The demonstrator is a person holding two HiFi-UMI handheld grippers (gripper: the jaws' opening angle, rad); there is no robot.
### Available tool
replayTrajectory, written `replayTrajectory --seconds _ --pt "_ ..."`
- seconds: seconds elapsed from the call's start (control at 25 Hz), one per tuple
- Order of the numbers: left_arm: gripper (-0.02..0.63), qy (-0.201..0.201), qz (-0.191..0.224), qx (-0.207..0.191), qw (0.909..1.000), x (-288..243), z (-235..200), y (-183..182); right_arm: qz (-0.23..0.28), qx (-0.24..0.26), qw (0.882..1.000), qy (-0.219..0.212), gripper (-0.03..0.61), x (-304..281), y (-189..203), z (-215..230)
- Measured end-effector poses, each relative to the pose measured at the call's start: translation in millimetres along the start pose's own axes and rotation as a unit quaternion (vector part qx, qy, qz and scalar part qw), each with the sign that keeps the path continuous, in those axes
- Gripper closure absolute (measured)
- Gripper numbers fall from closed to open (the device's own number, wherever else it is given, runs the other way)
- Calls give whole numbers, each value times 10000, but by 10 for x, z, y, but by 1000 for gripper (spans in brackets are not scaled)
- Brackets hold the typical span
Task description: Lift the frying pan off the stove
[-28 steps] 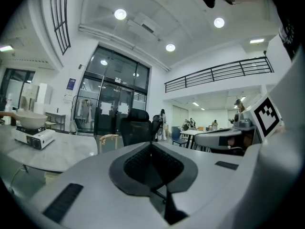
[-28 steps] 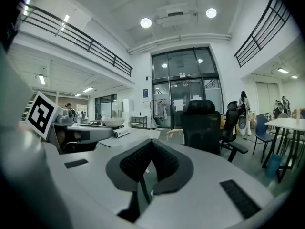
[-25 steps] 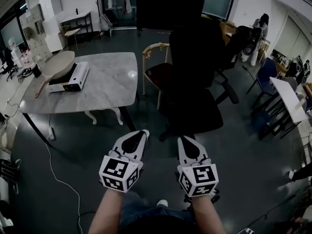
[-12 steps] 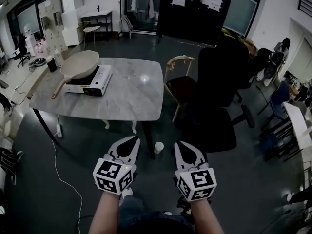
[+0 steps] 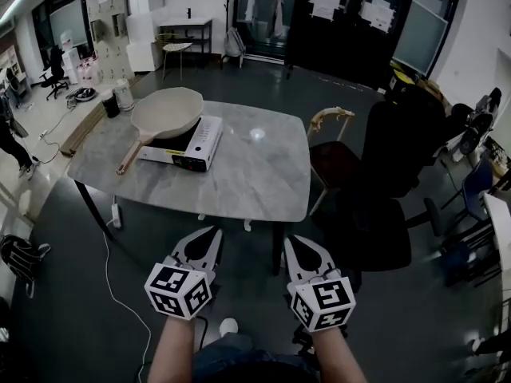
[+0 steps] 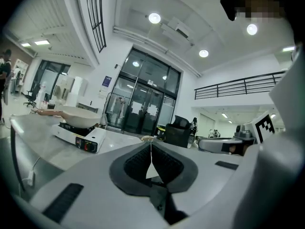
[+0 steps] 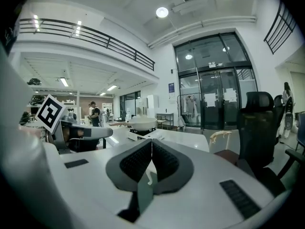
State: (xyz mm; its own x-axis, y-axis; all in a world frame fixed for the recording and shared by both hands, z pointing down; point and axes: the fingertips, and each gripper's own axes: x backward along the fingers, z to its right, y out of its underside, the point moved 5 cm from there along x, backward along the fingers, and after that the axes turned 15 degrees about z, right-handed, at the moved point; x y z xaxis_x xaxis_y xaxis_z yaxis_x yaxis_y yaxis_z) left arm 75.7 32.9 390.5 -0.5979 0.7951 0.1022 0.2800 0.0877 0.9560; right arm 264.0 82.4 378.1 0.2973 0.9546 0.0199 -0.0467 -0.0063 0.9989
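Left hand-held gripper (image 5: 212, 231) has its jaws pressed together with nothing between them, and the right hand-held gripper (image 5: 289, 240) beside it is closed and empty in the same way. Both are held low in front of the person, side by side but apart, over the dark floor (image 5: 72, 294) just short of the near edge of the surface (image 5: 255, 174), their tips pointing towards it. The frying pan (image 5: 168, 112) is pale and sits on top of the white portable stove (image 5: 196, 146), well away from both grippers, on the far left part of the grey marble-patterned surface. Its long handle (image 5: 132, 156) sticks out past the stove towards the left edge. A wooden-backed chair (image 5: 331, 122) stands just beside the right side of the surface, with a black office chair (image 5: 399, 158) next to it. A white cable (image 5: 112, 270) trails across the floor to the left of the left hand-held gripper.
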Motion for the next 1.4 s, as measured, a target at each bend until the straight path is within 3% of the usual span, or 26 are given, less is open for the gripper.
replayTrajectory --seconds 0.32,0.92,1.16,1.4 --pt "597 -353 -80 -392 9986 260 -784 -227 -74 -95 9989 -445 554 -641 113 -549" --pt "598 -1130 264 -429 9923 618 -1653 -448 -147 -176 9922 -1222 554 -1543 182 -1108" --pt "597 -1140 322 -536 9915 597 -2130 -632 21 -275 9891 -1447 554 -2007 187 -1493" --pt "597 -861 153 -675 9939 472 -2547 -816 96 -539 9886 -1405 554 -2507 194 -1735"
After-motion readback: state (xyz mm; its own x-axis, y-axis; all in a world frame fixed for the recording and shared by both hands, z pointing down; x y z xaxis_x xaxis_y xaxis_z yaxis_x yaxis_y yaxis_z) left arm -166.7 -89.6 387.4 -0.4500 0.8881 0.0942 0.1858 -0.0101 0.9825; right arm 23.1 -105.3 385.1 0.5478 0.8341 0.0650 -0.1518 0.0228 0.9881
